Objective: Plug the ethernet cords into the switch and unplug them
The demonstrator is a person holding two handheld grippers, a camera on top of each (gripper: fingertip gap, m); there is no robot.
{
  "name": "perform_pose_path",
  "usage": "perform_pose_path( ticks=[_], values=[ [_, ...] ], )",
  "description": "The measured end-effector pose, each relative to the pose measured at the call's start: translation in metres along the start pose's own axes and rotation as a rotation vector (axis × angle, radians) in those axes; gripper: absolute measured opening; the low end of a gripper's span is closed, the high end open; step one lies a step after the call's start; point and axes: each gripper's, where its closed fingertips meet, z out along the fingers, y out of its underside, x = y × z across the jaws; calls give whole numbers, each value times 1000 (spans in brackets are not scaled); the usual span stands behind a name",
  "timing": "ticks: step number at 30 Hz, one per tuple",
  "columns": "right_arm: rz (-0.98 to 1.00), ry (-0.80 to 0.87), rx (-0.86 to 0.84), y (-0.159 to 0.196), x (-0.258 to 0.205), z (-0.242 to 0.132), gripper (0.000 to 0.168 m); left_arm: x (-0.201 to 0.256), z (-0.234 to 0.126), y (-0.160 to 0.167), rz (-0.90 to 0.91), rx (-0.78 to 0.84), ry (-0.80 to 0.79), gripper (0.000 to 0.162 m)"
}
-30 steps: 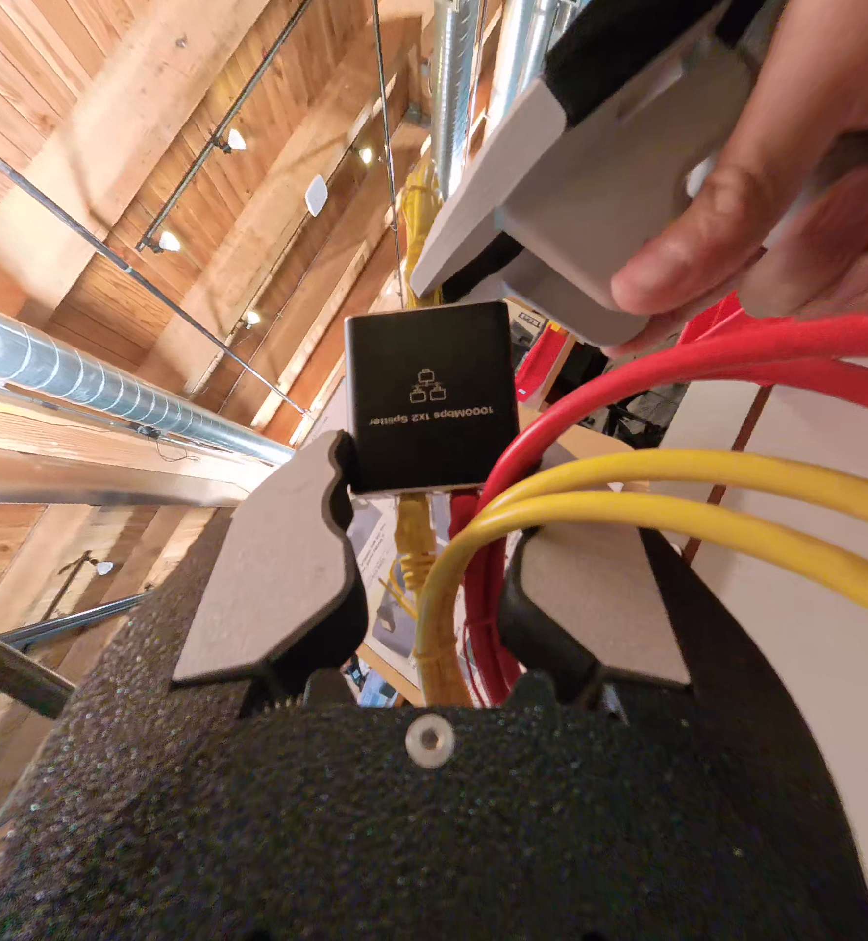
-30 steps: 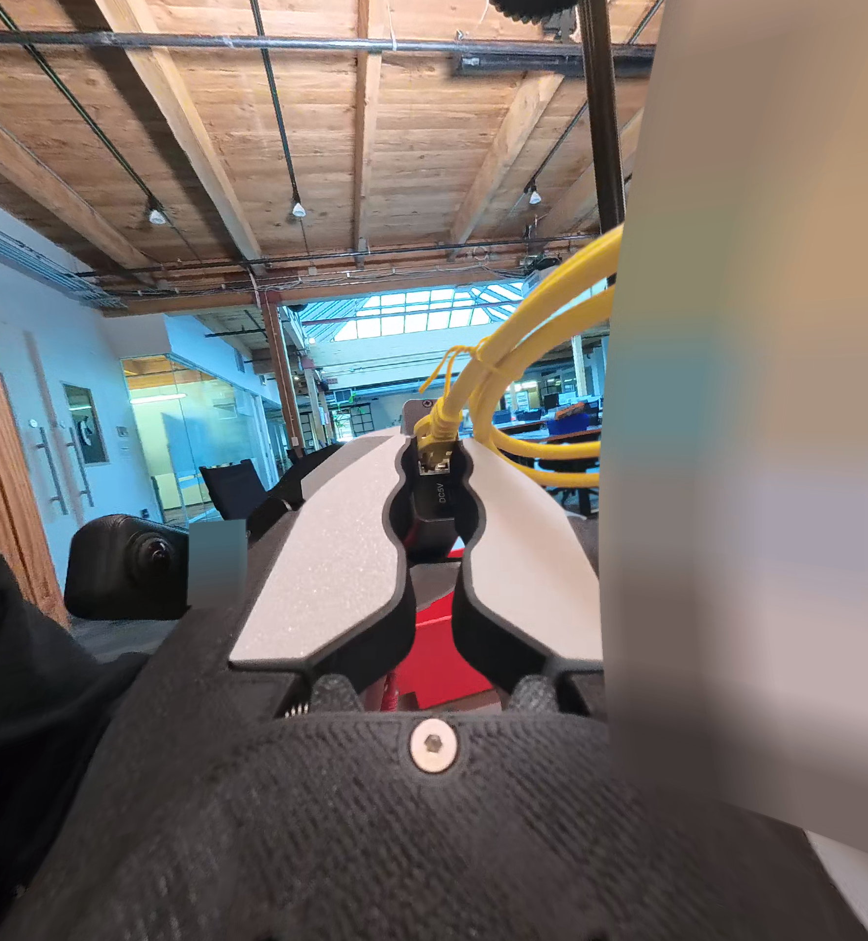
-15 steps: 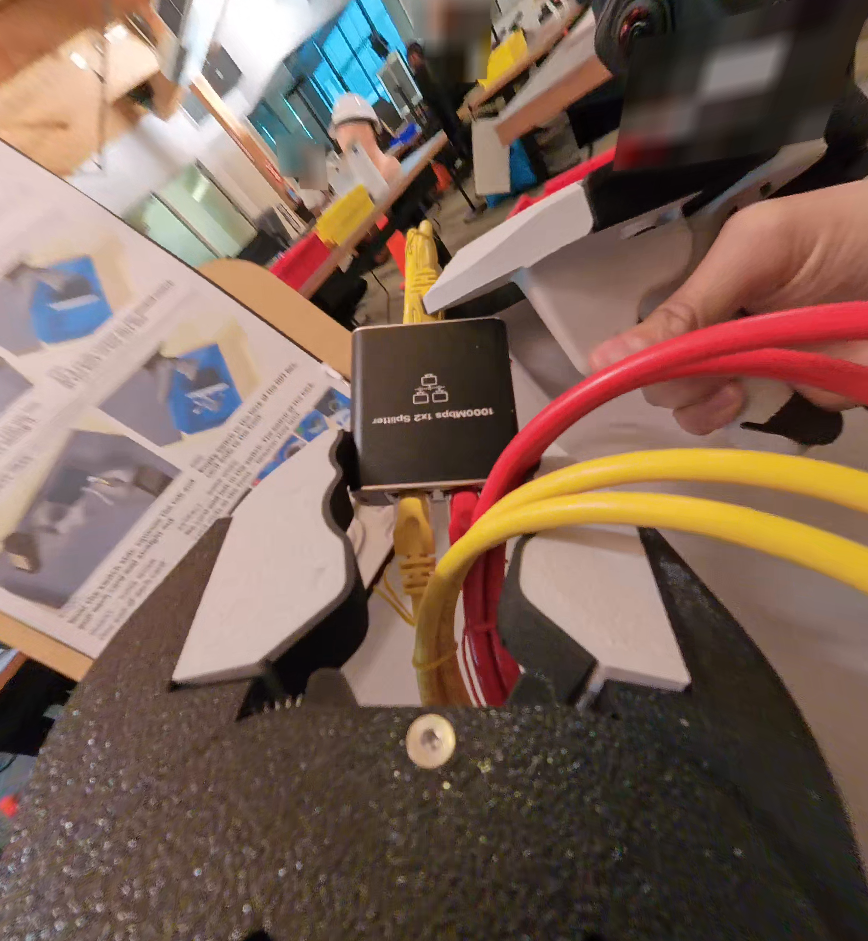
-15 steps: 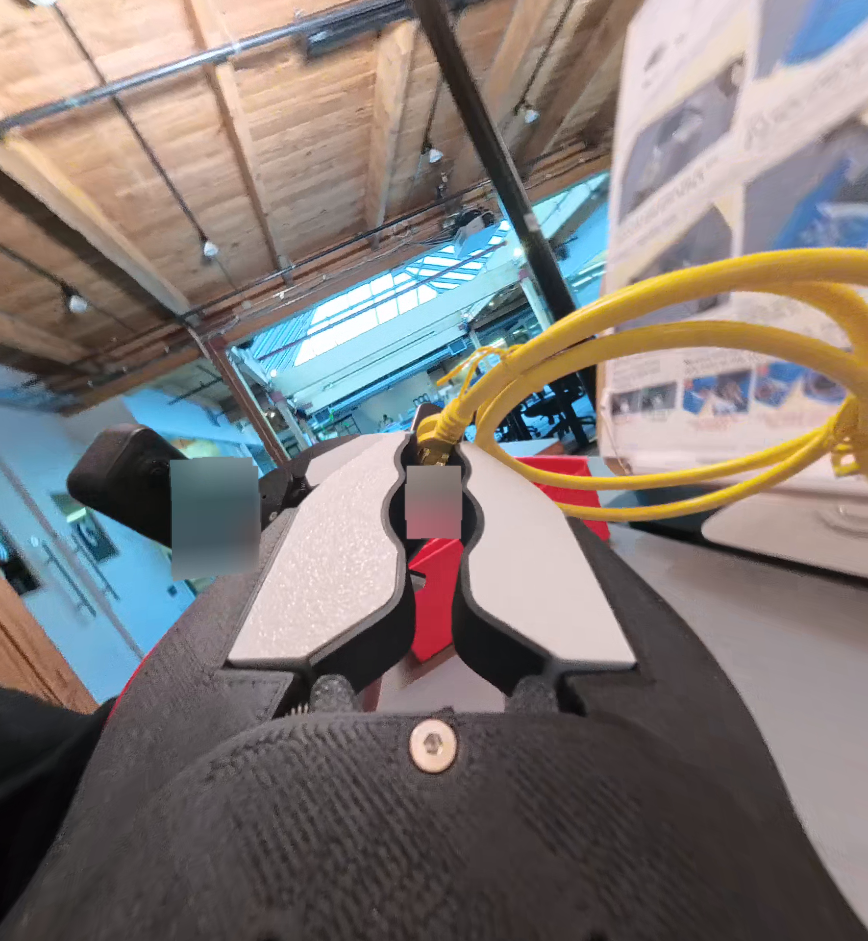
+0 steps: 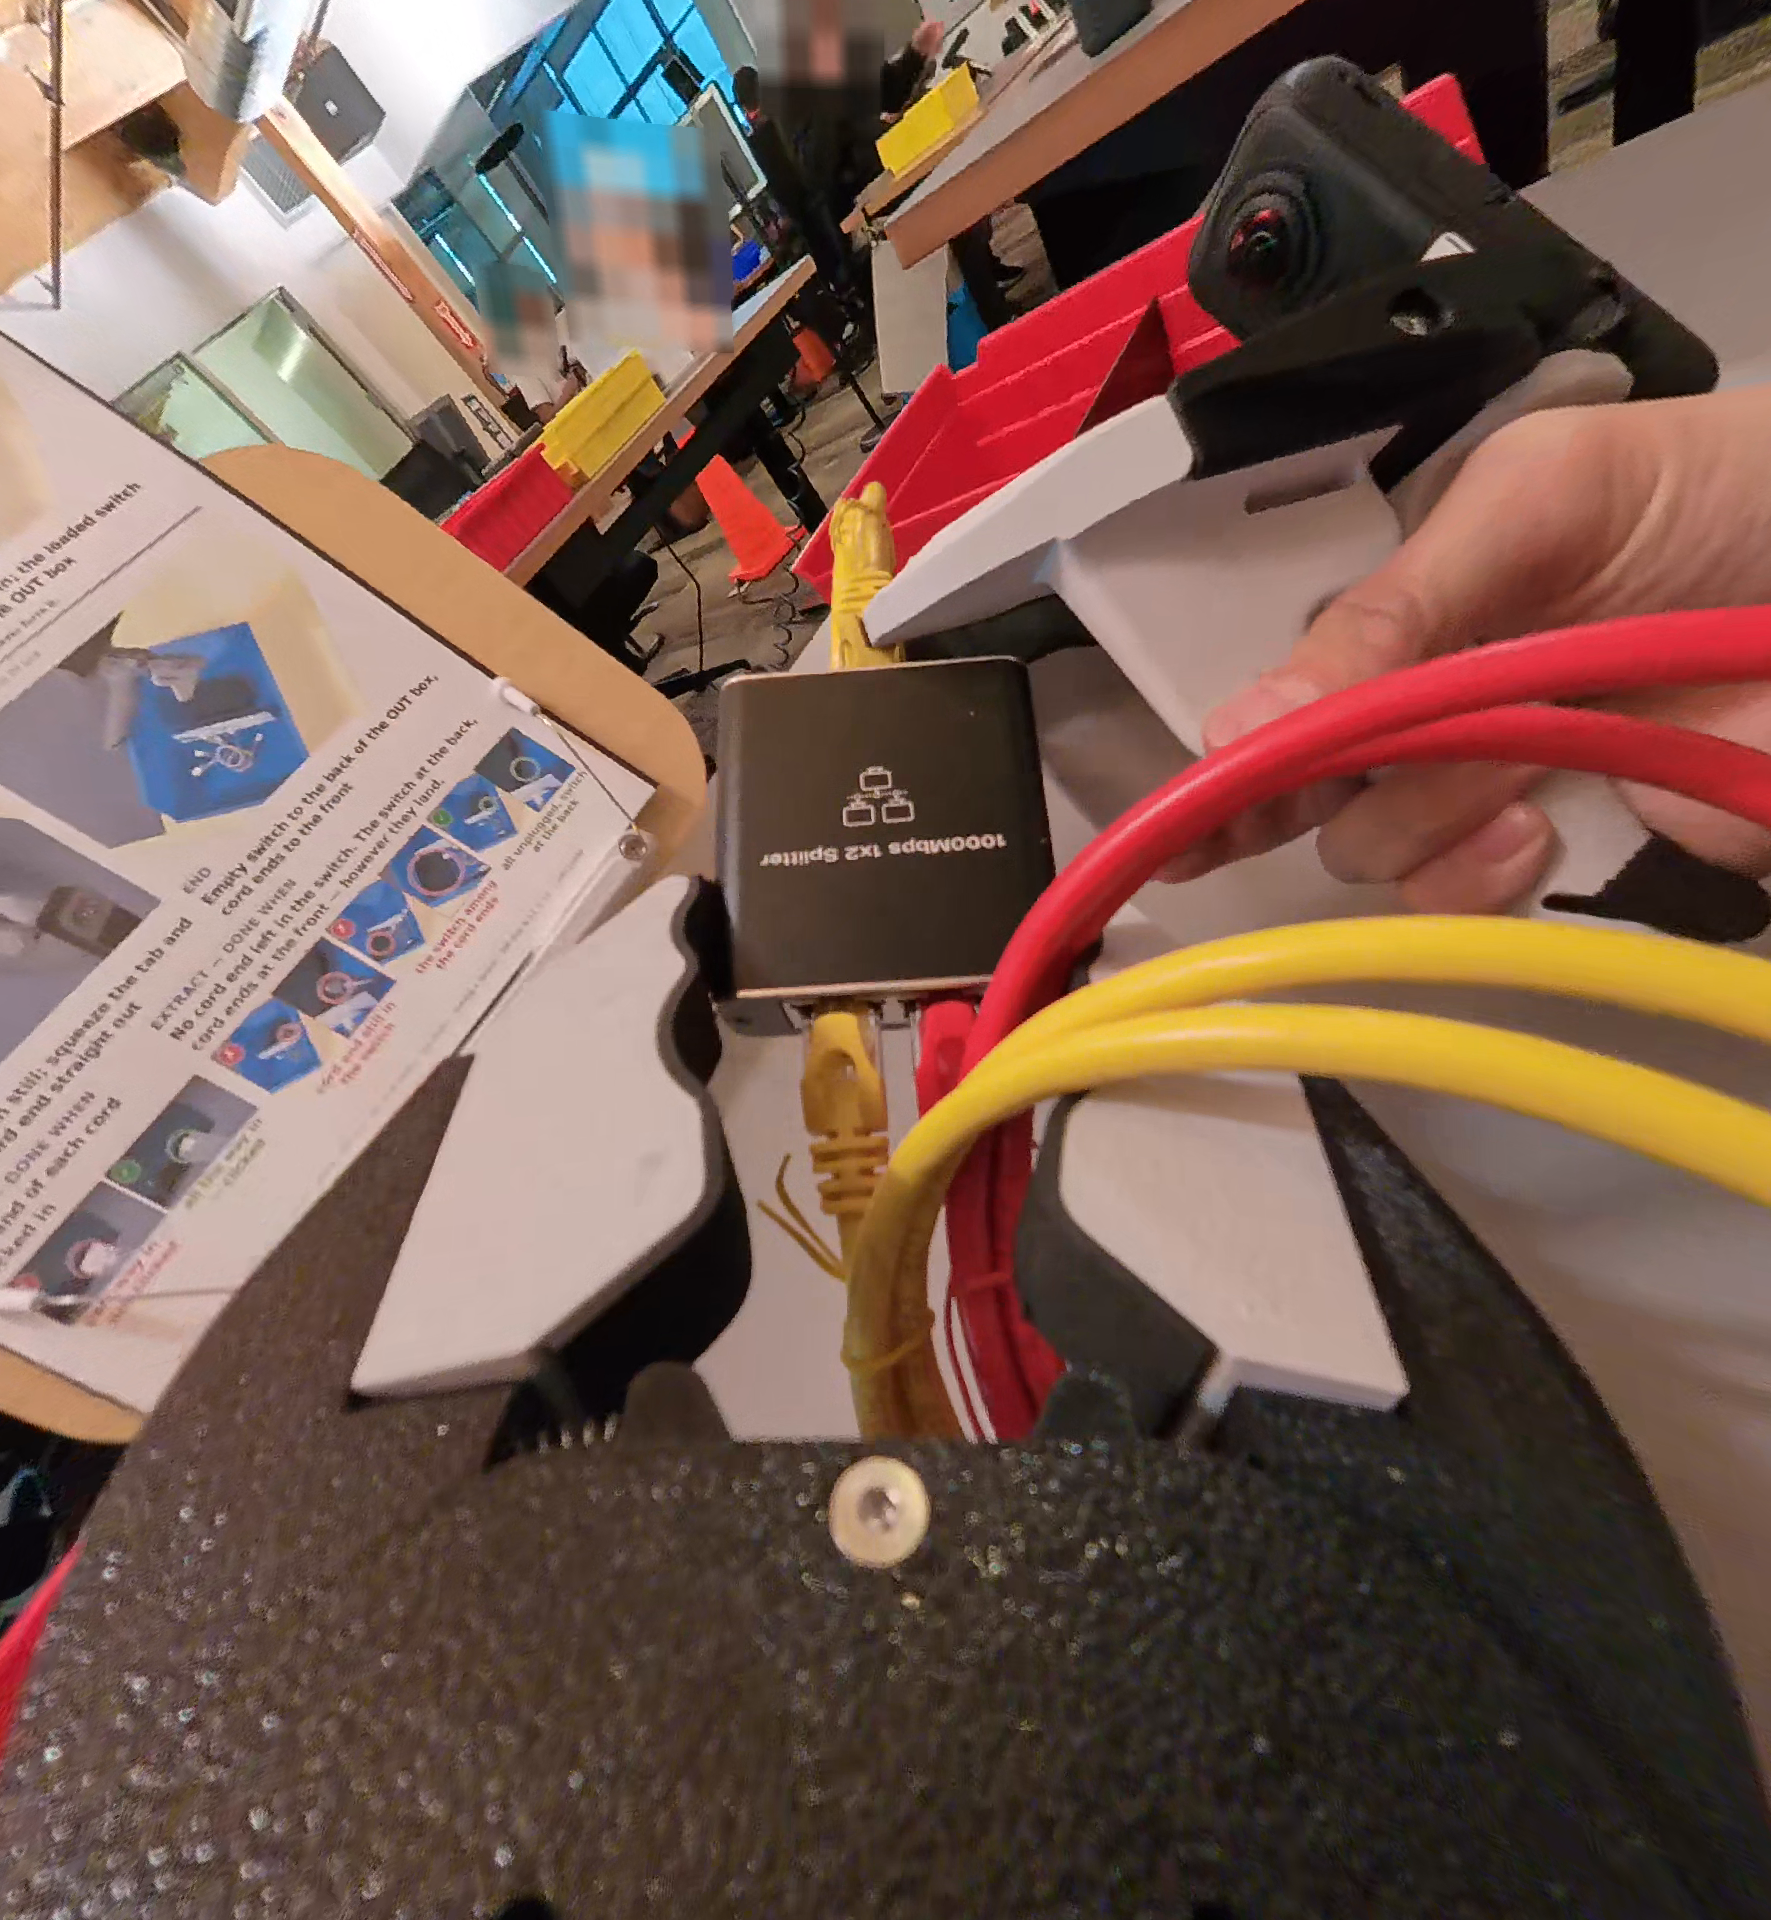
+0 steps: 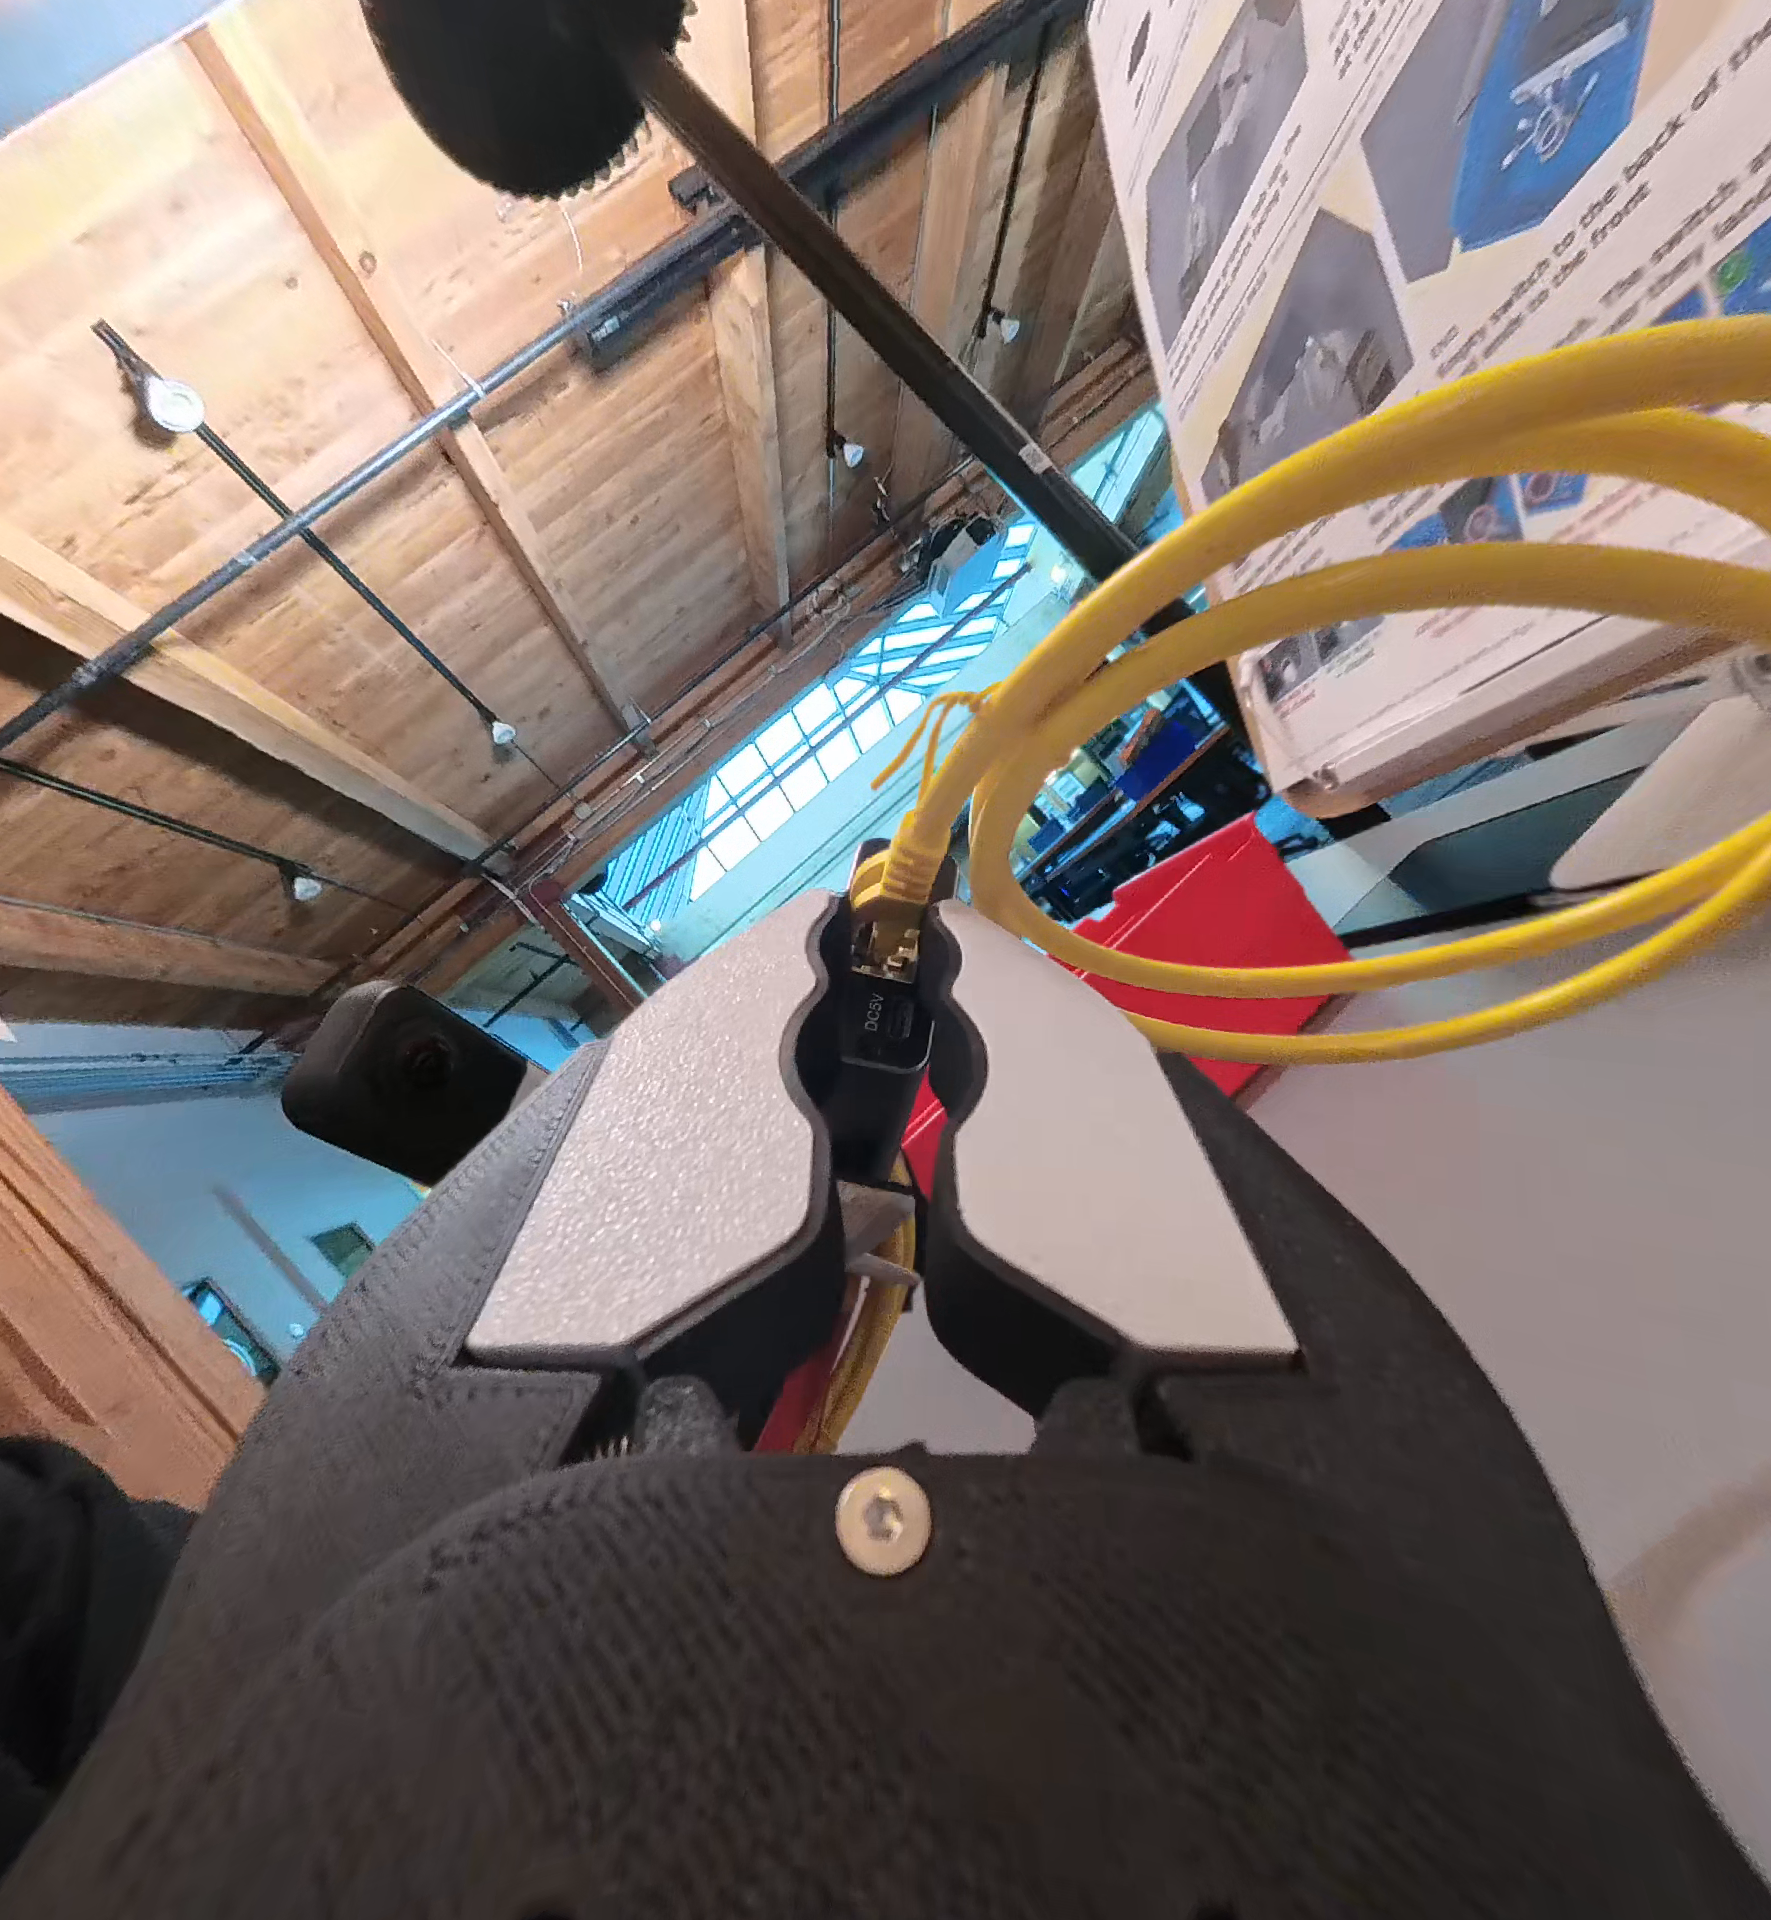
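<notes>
The black switch (image 5: 881, 821) hangs above the grey table, held from both ends. My left gripper (image 5: 886, 966) is shut on its near end, the left fingertip (image 5: 699, 935) against its side; the other fingertip is hidden by cords. A yellow plug (image 5: 839, 1070) and a red plug (image 5: 938, 1049) sit in its near ports. Yellow loops (image 5: 1380, 997) and red loops (image 5: 1380, 707) arc to the right. My right gripper (image 6: 886, 935) is shut on the switch (image 6: 881, 1039), seen edge-on, with a yellow plug (image 6: 896, 883) in its far end. The right gripper also shows in the left wrist view (image 5: 1120, 540).
An instruction poster on a board (image 5: 237, 831) stands at the left, and it shows in the right wrist view (image 6: 1483, 312). A red bin (image 5: 1016, 416) lies behind the switch. A hand (image 5: 1535, 623) holds the right gripper. The grey table (image 6: 1483, 1247) is below. Spacing between my two grippers at the tips: around 4 cm.
Both views have swung down from the wooden ceiling toward the table and poster. The switch has stayed in both grippers, with the cords plugged in.
</notes>
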Motion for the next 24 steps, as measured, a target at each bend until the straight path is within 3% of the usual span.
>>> perform_pose_path(
  ticks=[5, 24],
  values=[
    [-35, -1, -89, 23, -10, 2, 14, 14, -17, 12, -99, 40, -41, 63],
    [27, 31, -85, 38, -2, 3, 14, 19, -23, 26, 35, -38, -113, 63]
  ],
)
